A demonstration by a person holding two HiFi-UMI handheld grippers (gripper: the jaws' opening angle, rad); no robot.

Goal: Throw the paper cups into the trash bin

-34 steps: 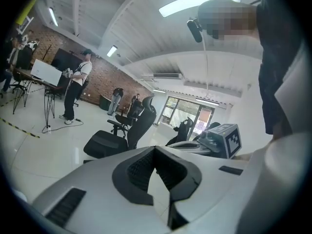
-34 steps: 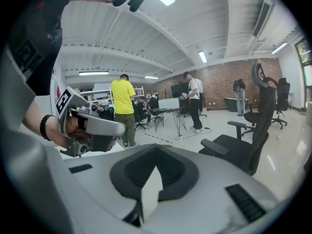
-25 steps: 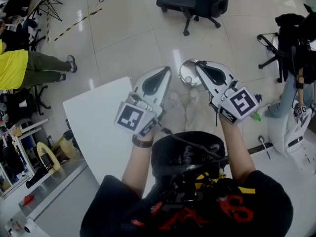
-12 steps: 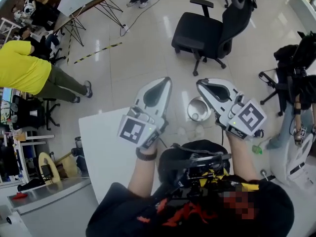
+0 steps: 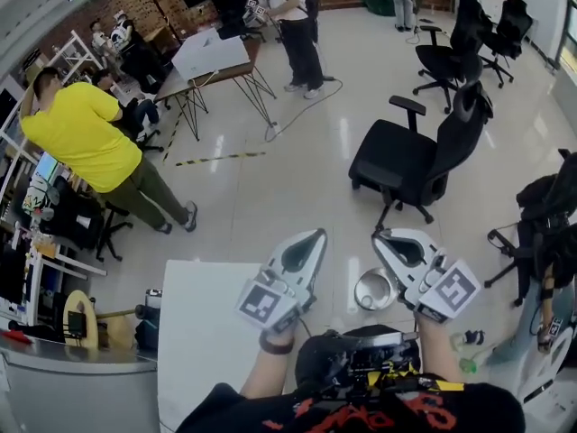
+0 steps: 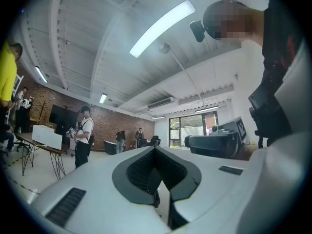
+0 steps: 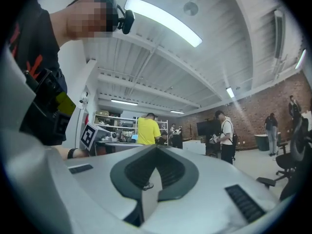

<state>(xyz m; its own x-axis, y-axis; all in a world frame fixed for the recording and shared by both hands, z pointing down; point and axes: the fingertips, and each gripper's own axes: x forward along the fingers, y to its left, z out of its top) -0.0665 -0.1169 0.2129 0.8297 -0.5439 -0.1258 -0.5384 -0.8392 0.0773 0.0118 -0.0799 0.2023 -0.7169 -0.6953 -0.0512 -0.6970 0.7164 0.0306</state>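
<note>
1. Left gripper (image 5: 309, 236): held at chest height out in front, pointing away about level, marker cube toward the body. Jaws together, nothing between them.
2. Right gripper (image 5: 385, 236): alongside its partner, a little apart, in the same level, forward-pointing pose. Jaws fully closed and empty.
3. Trash bin (image 5: 358, 289): on the floor far below both tools, under the gap between them and nearer the right gripper's side. Upright, mouth facing up, round, so no long axis to line up with. Inside too small to make out.
4. Paper cups: none to be seen in any view, neither in the jaws, nor on the floor around the bin, nor on the visible part of the white table (image 5: 203, 332) below and left of the left gripper.
5. Judged from this alone: could fit cups already dropped in the bin, or cups lying somewhere out of frame. Not settled by these views.
6. Key relation either way: bin straight down from the tools and slightly right of centre, so the shorter path belongs to the right hand. Both wrists level now, aimed across the room rather than down at the bin.
</note>
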